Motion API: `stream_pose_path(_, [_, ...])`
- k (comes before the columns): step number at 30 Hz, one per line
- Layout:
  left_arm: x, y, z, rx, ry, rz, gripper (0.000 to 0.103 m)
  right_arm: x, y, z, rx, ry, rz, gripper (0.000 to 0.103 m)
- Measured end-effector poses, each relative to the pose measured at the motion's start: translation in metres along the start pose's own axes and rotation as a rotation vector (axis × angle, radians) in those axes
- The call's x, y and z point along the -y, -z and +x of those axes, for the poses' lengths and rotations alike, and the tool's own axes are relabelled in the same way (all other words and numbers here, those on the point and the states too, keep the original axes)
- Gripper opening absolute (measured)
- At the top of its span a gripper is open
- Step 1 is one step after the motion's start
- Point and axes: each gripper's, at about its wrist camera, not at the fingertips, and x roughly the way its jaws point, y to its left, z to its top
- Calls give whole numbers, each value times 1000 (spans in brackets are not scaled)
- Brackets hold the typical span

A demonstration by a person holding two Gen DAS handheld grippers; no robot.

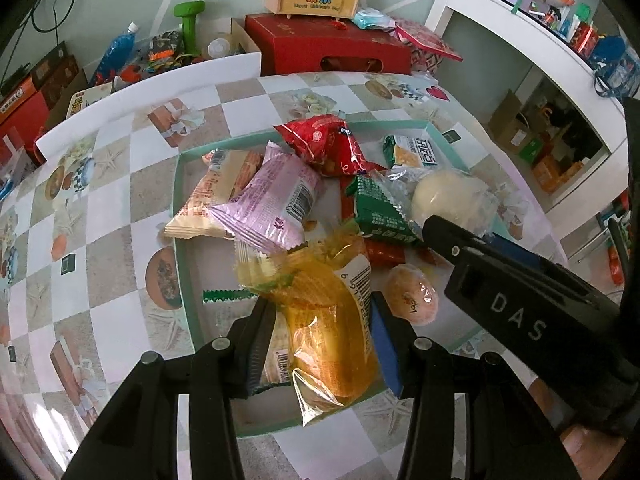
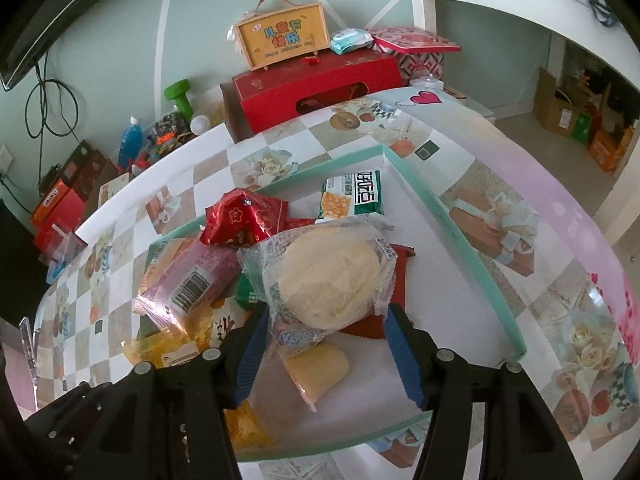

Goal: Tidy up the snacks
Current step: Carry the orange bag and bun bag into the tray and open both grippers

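A green tray (image 1: 178,184) sits on a table with a checkered cloth (image 1: 112,208), and it is full of snacks.

In the left wrist view, the left gripper (image 1: 324,336) is at the bottom middle of the frame. Its two fingers are pressed on a yellow snack bag (image 1: 332,320), one on each side. The bag sits low in the tray, and it has a bar code on top. Just above it lies a pink snack bag (image 1: 276,204) that rests on a tan cracker pack (image 1: 212,196). A red snack bag (image 1: 324,140) is near the top of the tray. A green snack bag (image 1: 380,212) is in the middle. A small round orange cake (image 1: 412,294) lies to the right of the yellow bag. The other tool comes in from the right side of this frame.

In the right wrist view, the right gripper (image 2: 324,350) is at the bottom middle. A clear bag with a pale round bun (image 2: 328,276) sits between its blue pads (image 2: 408,360). The left pad looks like it touches the wrapper. The right pad stands a little apart from it. So the jaws are not squeezing the bag. A yellow cake piece (image 2: 320,368) lies just under the bun bag. A green and white pack (image 2: 352,198) lies at the top of the tray.

Behind the table, at the top of both frames, a red box (image 2: 316,88) holds a small orange box with a handle (image 2: 280,40).
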Motion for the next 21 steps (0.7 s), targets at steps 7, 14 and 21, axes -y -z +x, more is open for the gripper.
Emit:
stream_pose_path(7, [1,-2,-11,17,-18,-1,57,-4,-3,-6,8,26,-17,74])
stream_pose_path(14, [-6,-3,-25,38,-52,-27,68,-12,-5,-12,15,35,-43,86])
stream_pose_path(21, [-20,-2,-29,40,-92,-69,75,-19,-6,-15,26,24,-54,92])
